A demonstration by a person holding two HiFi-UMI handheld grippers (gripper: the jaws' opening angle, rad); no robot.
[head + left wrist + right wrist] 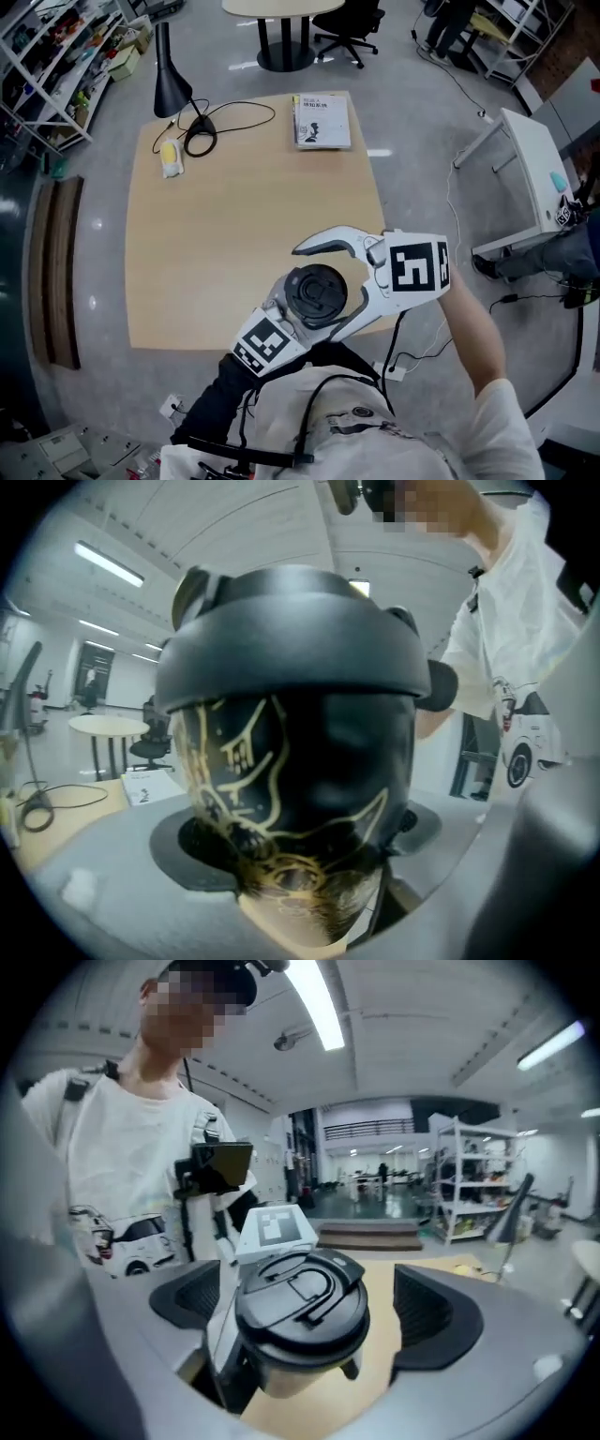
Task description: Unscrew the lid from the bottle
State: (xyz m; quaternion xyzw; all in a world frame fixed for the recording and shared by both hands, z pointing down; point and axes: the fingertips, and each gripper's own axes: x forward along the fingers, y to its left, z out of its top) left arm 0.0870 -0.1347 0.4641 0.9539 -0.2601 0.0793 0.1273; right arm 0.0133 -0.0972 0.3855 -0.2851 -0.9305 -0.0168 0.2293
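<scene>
Tan table (234,234) behind. Lower centre: left gripper (292,317) pinches bottle (300,761); right gripper (354,281) spread around lid (300,1302) (pads clear). Next, likely: close, twist.

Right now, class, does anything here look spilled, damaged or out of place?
Nothing stands out. The left gripper holds the bottle with its lid on, and the right gripper has its jaws open on either side of the lid. No spill shows on the table.

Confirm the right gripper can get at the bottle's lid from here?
Probably yes. The right gripper has its jaws open on either side of the lid, not touching it, with nothing in between. The left gripper holds the bottle by its body.
</scene>
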